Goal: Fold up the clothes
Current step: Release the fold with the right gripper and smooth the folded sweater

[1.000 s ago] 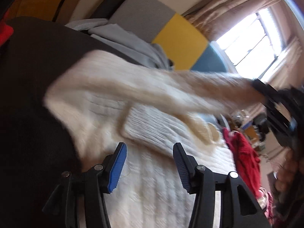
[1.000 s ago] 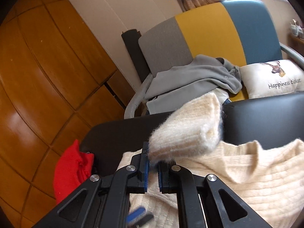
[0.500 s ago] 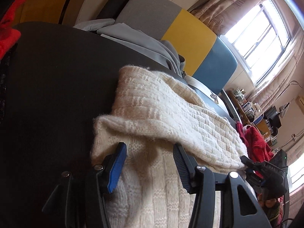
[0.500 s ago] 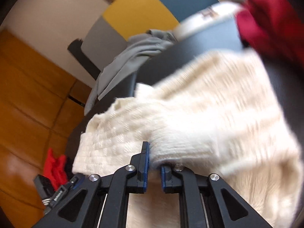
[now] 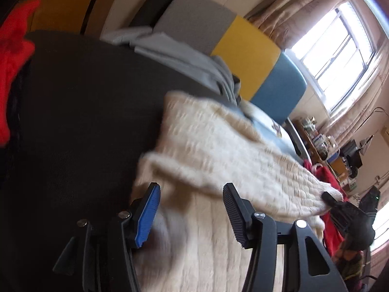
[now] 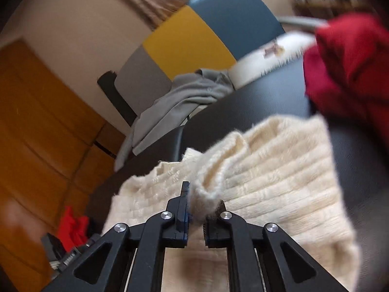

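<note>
1. Since half a second ago, the right gripper (image 6: 197, 209) has loosened: its jaws, then pressed tight on the knit, now stand a little apart with a fold of the cream sweater (image 6: 262, 182) between them, and whether the pads still pinch it cannot be told.
2. Over the same half second the left gripper (image 5: 192, 209) has stayed wide open, holding nothing, above the sweater's (image 5: 218, 160) lower body.
3. That sweater lies spread on the dark table (image 5: 80, 112), with one sleeve folded across its body towards the right gripper (image 5: 340, 206), seen at the sleeve's end in the left view.
4. A red garment (image 5: 14, 56) sits at the table's far left edge, and a darker red garment (image 6: 347, 70) rests just beside the sweater on the right.
5. Behind the table stands a chair (image 6: 189, 46) with grey, yellow and blue panels, with a grey garment (image 6: 175, 107) draped over it and a white cushion (image 6: 265, 58) beside that.
6. Both views are motion-blurred.
</note>
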The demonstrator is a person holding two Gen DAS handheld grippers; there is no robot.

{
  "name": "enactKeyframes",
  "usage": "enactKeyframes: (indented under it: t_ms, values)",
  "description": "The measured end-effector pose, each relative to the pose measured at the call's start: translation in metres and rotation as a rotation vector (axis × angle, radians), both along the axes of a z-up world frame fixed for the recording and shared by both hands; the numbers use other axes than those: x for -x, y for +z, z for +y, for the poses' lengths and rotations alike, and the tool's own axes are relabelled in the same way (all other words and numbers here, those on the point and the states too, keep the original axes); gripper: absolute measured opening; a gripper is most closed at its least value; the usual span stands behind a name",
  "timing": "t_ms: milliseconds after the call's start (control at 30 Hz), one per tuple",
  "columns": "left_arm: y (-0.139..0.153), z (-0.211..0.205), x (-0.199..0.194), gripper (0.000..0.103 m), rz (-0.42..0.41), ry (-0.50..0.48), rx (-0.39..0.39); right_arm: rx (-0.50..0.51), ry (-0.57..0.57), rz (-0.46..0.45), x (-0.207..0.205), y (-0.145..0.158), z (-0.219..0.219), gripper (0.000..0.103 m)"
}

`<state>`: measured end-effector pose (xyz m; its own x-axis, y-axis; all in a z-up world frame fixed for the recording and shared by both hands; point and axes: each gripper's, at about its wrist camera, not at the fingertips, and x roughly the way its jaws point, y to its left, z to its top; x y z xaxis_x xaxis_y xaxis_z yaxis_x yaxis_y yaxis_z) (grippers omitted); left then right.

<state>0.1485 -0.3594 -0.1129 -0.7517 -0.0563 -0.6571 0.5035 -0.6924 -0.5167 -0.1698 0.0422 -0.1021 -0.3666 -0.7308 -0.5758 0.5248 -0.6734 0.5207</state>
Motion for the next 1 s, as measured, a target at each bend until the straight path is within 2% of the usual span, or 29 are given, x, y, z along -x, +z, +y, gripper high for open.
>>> enactKeyframes:
  t_ms: [67, 133, 267, 333, 400, 467, 500, 567, 633, 700, 767, 800, 867, 1000]
  values:
    - [-0.001, 0.006, -0.008, 0.054, 0.002, -0.012, 0.027, -0.067, -0.005, -0.012, 0.003, -0.013, 0.004, 0.009]
    - [0.0, 0.011, -0.014, 0.054, -0.004, -0.021, 0.043, -0.052, -0.021, -0.039, 0.007, -0.02, 0.01, 0.01]
    - [0.017, 0.009, -0.034, 0.054, 0.013, 0.007, 0.057, -0.012, -0.055, -0.095, 0.014, -0.033, 0.023, 0.02]
    - [0.028, 0.007, -0.034, 0.055, 0.052, 0.001, 0.068, 0.008, -0.073, -0.123, 0.018, -0.039, 0.029, 0.027]
    - [0.04, 0.005, -0.034, 0.055, 0.091, -0.007, 0.08, -0.001, -0.114, -0.058, 0.012, -0.025, 0.037, 0.036]
    - [0.05, 0.006, -0.016, 0.055, 0.104, -0.038, 0.093, -0.003, -0.116, 0.009, 0.003, -0.006, 0.04, 0.041]
    - [0.053, 0.009, -0.004, 0.055, 0.105, -0.056, 0.101, -0.004, -0.115, 0.042, -0.002, 0.004, 0.041, 0.047]
    - [0.057, 0.014, 0.022, 0.055, 0.092, -0.088, 0.128, -0.014, -0.053, 0.07, -0.008, 0.016, 0.03, 0.055]
    - [0.053, 0.015, 0.046, 0.055, 0.042, -0.102, 0.164, -0.066, 0.021, 0.101, -0.014, 0.02, 0.011, 0.056]
    - [0.045, 0.015, 0.066, 0.055, -0.02, -0.107, 0.201, -0.146, 0.065, 0.106, -0.015, 0.008, -0.009, 0.057]
    - [0.02, 0.007, 0.071, 0.055, -0.116, -0.086, 0.207, -0.244, 0.093, 0.101, -0.012, -0.011, -0.024, 0.057]
    - [0.016, 0.007, 0.064, 0.055, -0.103, -0.087, 0.199, -0.313, 0.093, 0.101, -0.009, -0.026, -0.029, 0.057]
    - [0.008, 0.006, 0.05, 0.055, -0.076, -0.086, 0.183, -0.292, 0.11, 0.156, -0.013, -0.036, -0.024, 0.058]
    - [0.01, 0.005, 0.03, 0.053, -0.057, -0.06, 0.153, -0.3, 0.137, 0.172, -0.013, -0.04, -0.026, 0.061]
